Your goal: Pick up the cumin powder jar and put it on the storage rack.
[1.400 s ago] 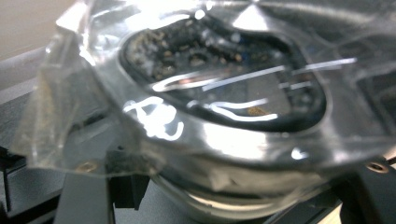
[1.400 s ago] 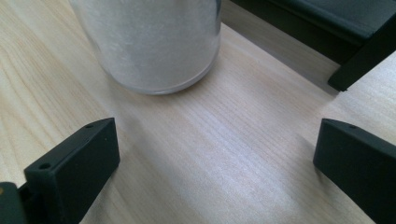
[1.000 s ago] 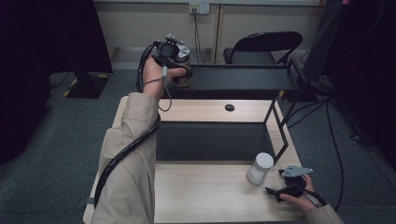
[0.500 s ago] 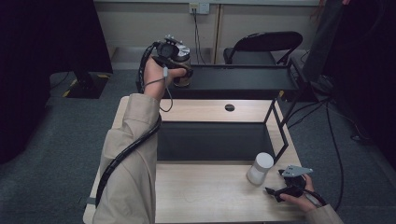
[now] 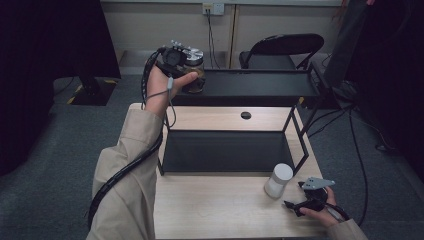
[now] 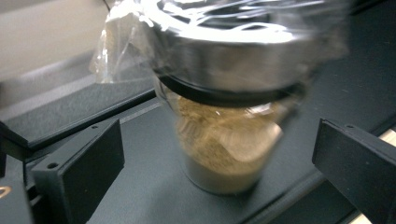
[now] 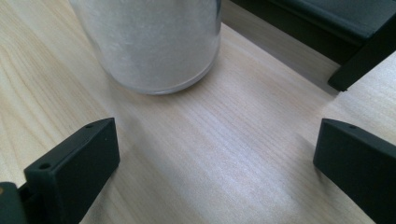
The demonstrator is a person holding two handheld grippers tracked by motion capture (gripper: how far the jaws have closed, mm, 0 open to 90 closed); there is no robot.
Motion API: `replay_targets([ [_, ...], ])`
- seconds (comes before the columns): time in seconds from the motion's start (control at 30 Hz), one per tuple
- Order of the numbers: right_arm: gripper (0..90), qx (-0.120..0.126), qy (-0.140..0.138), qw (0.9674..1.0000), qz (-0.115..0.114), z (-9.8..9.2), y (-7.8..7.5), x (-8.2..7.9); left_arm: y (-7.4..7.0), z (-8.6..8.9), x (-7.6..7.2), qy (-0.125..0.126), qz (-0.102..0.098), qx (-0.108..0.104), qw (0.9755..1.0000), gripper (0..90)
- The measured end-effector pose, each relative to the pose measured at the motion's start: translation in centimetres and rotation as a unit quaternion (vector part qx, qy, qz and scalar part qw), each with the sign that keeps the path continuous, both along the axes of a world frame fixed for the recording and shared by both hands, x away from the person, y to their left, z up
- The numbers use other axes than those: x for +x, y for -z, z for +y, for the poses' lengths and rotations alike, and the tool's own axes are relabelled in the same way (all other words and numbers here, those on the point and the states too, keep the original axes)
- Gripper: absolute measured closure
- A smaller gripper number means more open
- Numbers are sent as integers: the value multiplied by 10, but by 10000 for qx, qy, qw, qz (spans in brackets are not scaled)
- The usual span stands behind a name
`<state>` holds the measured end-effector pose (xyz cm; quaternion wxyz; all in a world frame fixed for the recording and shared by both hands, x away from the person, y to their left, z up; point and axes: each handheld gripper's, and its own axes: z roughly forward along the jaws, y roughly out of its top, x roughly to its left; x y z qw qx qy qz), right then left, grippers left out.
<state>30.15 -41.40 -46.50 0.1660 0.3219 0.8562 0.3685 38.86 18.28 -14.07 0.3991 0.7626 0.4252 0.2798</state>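
On the top shelf (image 5: 260, 87): our left claw (image 6: 219, 154) has just been opening, jar (image 6: 224, 140) between, untouched.
Next: we withdraw straight, not tipping it.
Right claw (image 7: 215, 154): released.

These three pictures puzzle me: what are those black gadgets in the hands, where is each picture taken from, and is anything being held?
A person holds a hand-worked clamp in each hand; no robot arm is here. The high view looks down on a wooden table with a black shelf rack. The left gripper is at a metal-lidded jar of brown powder standing on the rack's top shelf; its own camera shows its fingers spread wide, having just opened, clear of the jar. The right gripper rests on the table, fingers open, facing a white jar. Nothing is held.
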Motion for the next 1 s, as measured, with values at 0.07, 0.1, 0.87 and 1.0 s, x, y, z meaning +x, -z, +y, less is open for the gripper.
replay_targets([
  [0.07, 0, 1, 1, 10000, 1, 0, 0, 0, 0, 0, -6, 46, -52, 90, 9999, 13],
  [0.1, 0, 1, 1, 10000, 0, 0, 0, 0, 1, 0, -10, 87, -83, 171, 9998, 12],
  [0.87, 0, 0, 1, 10000, 1, 0, 0, 0, 52, 33, -68, 719, -251, -36, 9971, 10],
  [1.0, 0, 0, 1, 10000, 0, 0, 0, 0, 64, 38, -76, 748, -223, -50, 9969, 10],
])
